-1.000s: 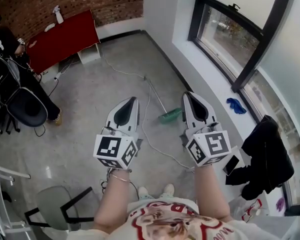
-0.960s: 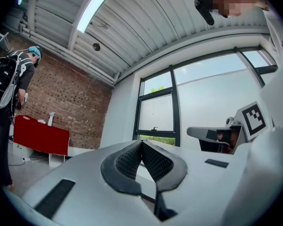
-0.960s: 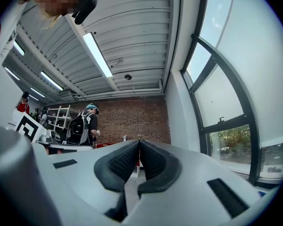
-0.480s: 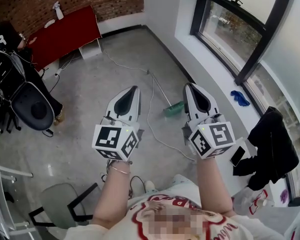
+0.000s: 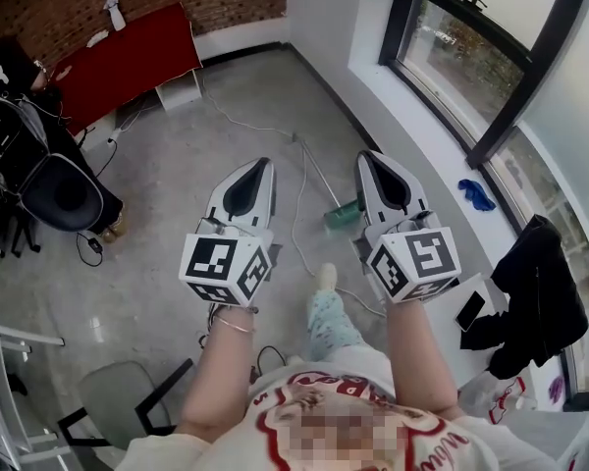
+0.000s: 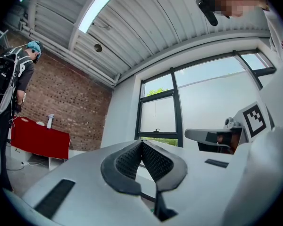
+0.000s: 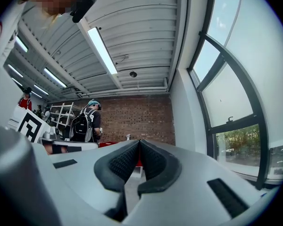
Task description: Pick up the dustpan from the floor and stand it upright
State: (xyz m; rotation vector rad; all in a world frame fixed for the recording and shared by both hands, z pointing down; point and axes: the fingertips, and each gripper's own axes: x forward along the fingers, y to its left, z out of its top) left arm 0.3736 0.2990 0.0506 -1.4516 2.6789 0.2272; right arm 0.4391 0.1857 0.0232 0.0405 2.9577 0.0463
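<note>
The green dustpan (image 5: 341, 214) lies on the grey floor by the window wall, its long pale handle (image 5: 314, 173) pointing away from me. In the head view it shows between my two grippers, far below them and partly hidden by the right one. My left gripper (image 5: 262, 165) is held out at waist height, shut, with nothing between its pads (image 6: 132, 159). My right gripper (image 5: 370, 157) is level beside it, also shut and empty, pads (image 7: 125, 161) pressed together. Both gripper views look out at ceiling, brick wall and windows; the dustpan is in neither.
A white cable (image 5: 296, 235) snakes over the floor past the dustpan. A red cabinet (image 5: 128, 62) stands at the brick wall, with a person (image 5: 5, 72) and a black chair (image 5: 54, 194) at left. A grey chair (image 5: 118, 400) is near my feet. A black jacket (image 5: 535, 292), phone (image 5: 469, 310) and blue cloth (image 5: 478, 194) lie on the sill.
I have stepped forward with one leg swung out. Both grippers moved ahead together, still shut, and the dustpan now sits closer under them in the head view.
</note>
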